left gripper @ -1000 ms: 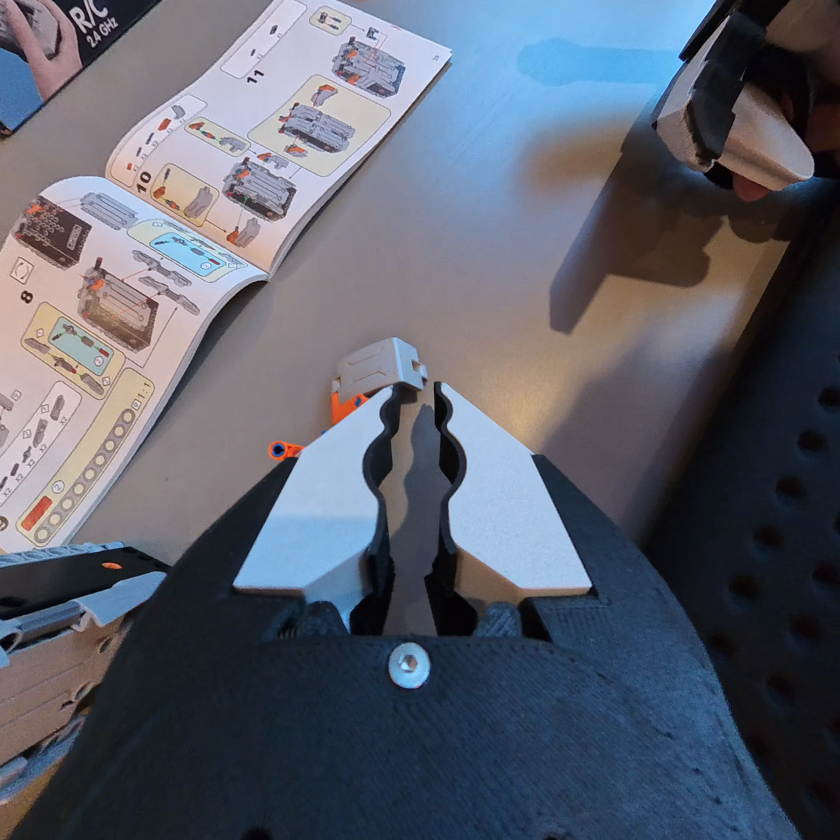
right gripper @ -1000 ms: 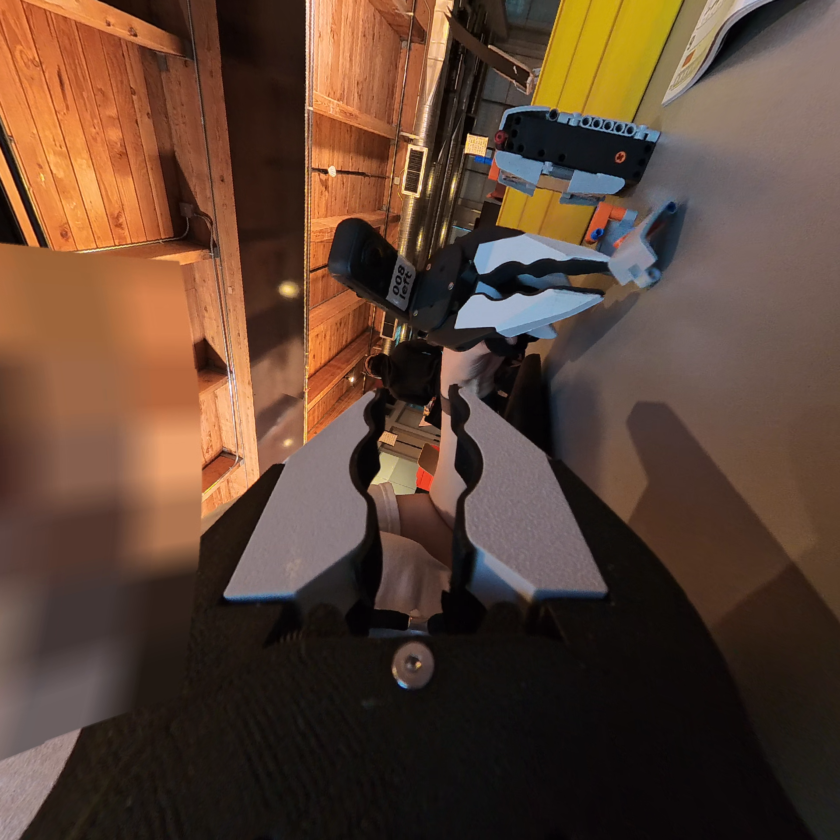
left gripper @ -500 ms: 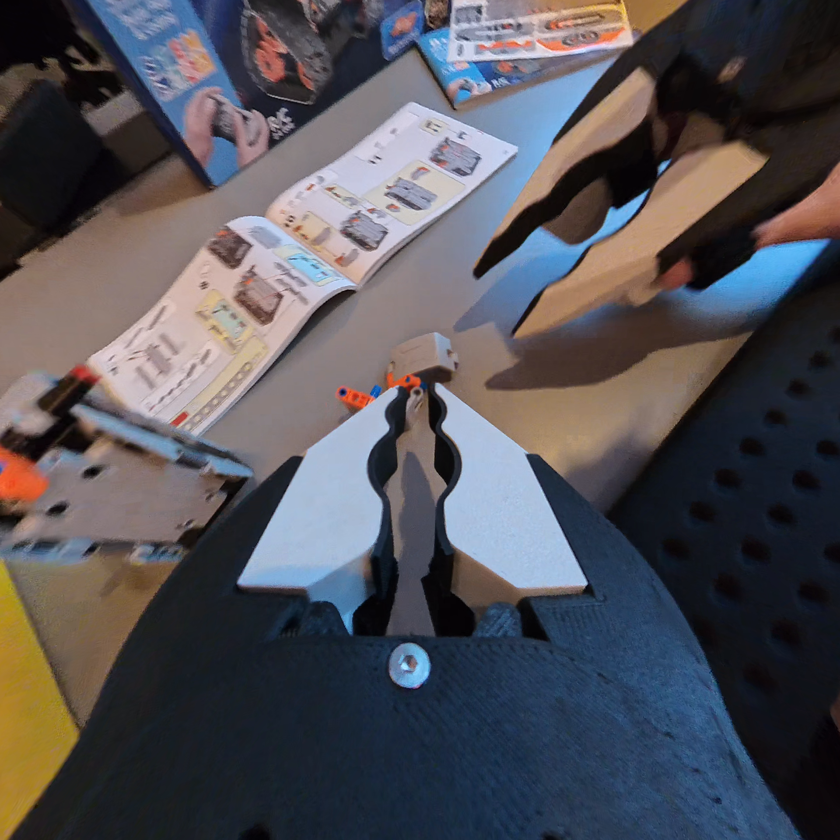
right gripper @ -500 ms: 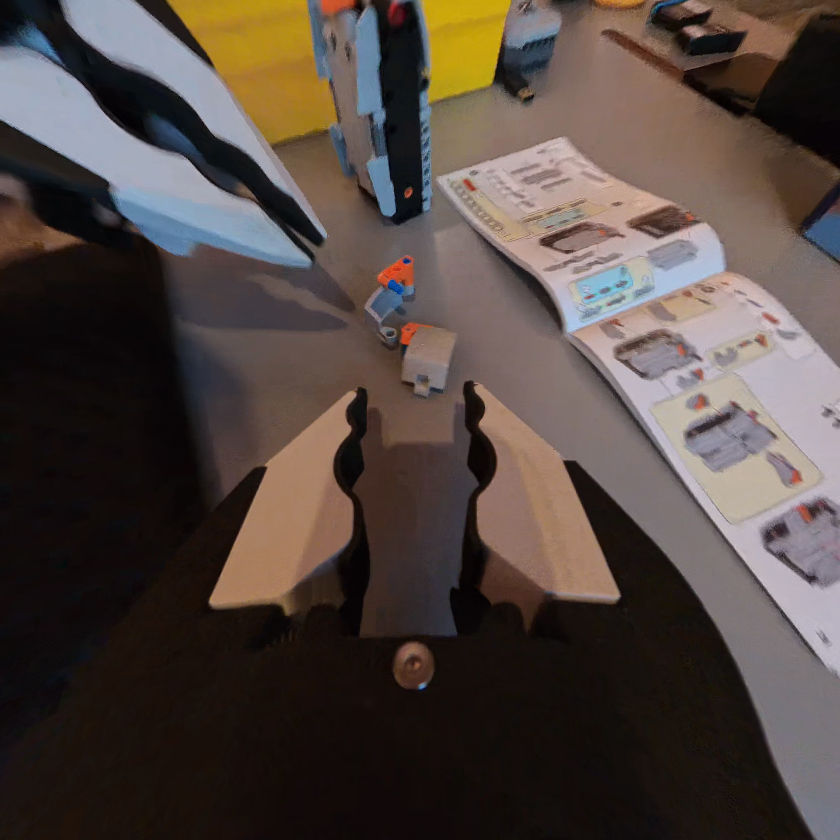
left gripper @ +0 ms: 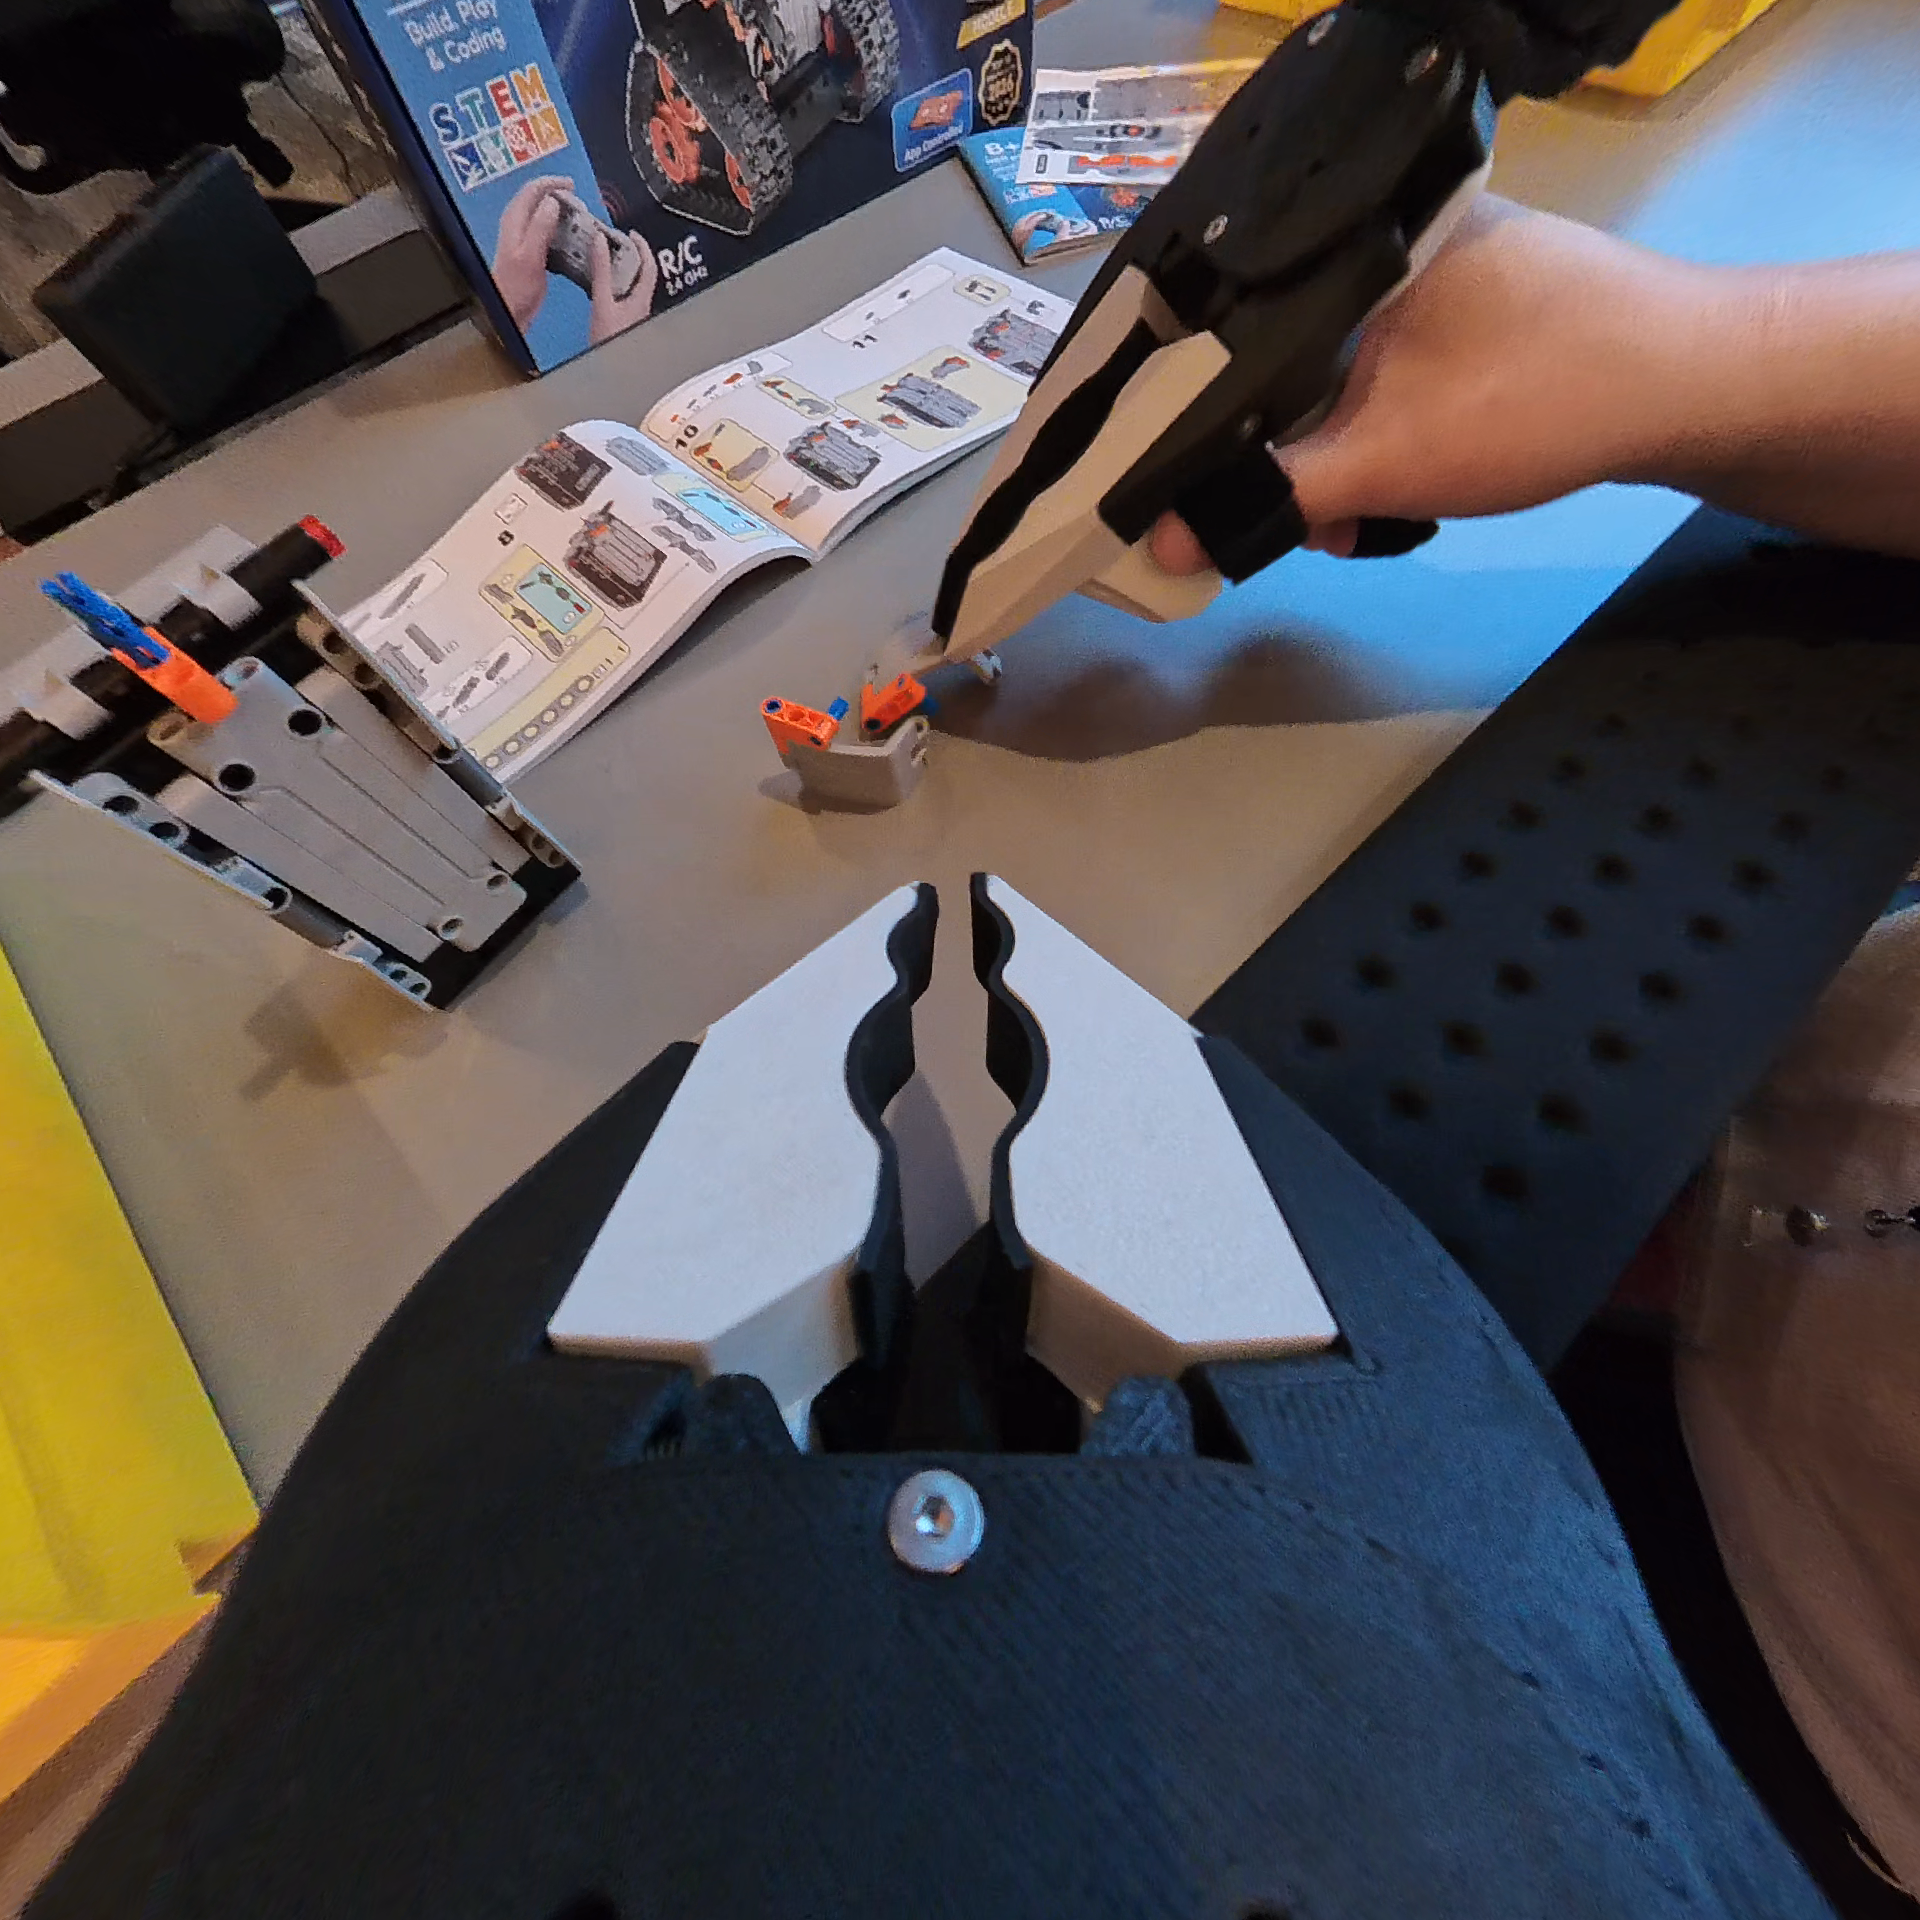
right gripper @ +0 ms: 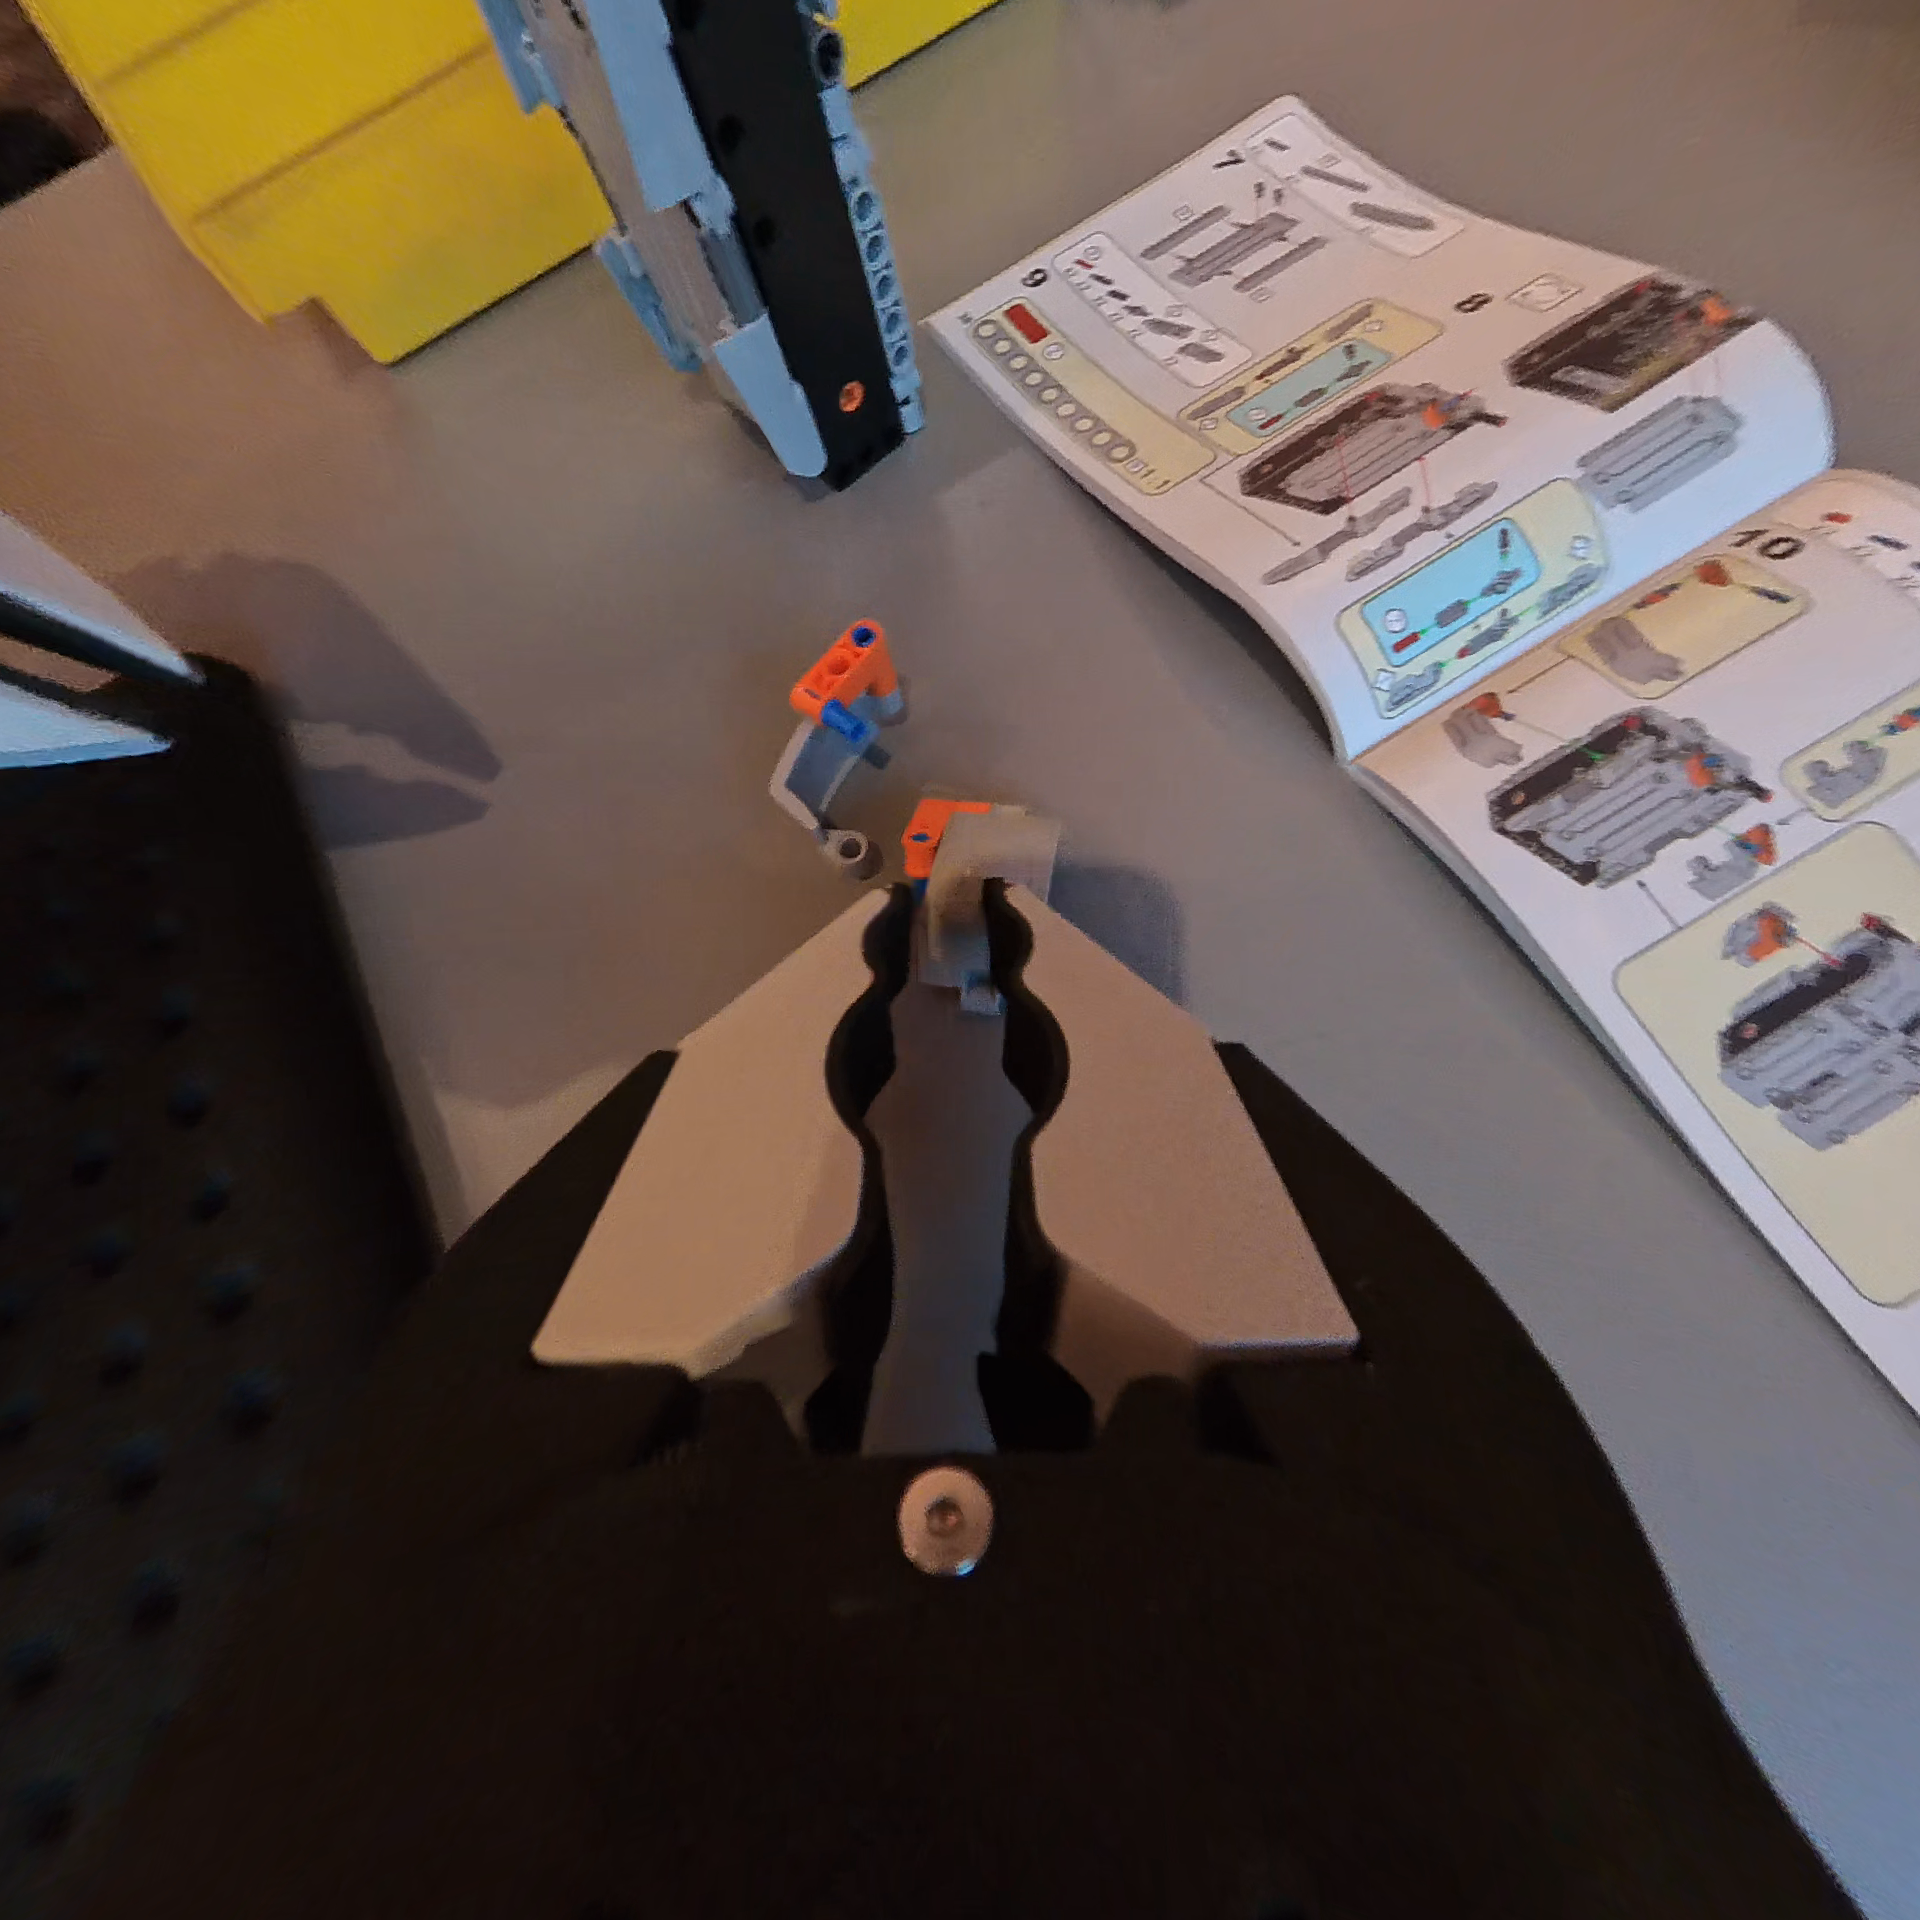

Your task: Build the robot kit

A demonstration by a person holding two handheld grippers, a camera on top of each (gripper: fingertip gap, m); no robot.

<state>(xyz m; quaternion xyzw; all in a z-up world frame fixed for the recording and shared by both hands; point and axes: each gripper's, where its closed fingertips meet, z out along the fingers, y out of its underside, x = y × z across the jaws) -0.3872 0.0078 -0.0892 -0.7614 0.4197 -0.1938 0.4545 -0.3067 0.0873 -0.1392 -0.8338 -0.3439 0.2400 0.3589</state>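
Two small grey-and-orange brick pieces lie on the grey table. My right gripper [right gripper: 951, 904] is shut on the nearer one, a grey panel piece with an orange connector [right gripper: 987, 862], at table level. It also shows in the left wrist view [left gripper: 940, 634], held by a person's hand [left gripper: 1507, 384], its tips on that piece [left gripper: 914, 657]. The other grey-and-orange piece [right gripper: 831, 727] lies loose just beyond it, and shows in the left wrist view [left gripper: 852, 764]. My left gripper [left gripper: 954, 894] is shut and empty, held back above the table, short of that loose piece.
A larger black-and-grey brick assembly [left gripper: 312, 769] [right gripper: 769, 239] stands at the left. An open instruction booklet [left gripper: 727, 488] [right gripper: 1455, 520] lies behind the pieces. A yellow bin [left gripper: 83, 1299] [right gripper: 343, 177], a blue toy box [left gripper: 675, 135] and a black perforated mat [left gripper: 1610, 935] surround the area. There is about 12 cm between the tips of the two grippers.
My left gripper let go of the grey panel piece and drew back and up. My right gripper swung down to the table and closed on that piece.
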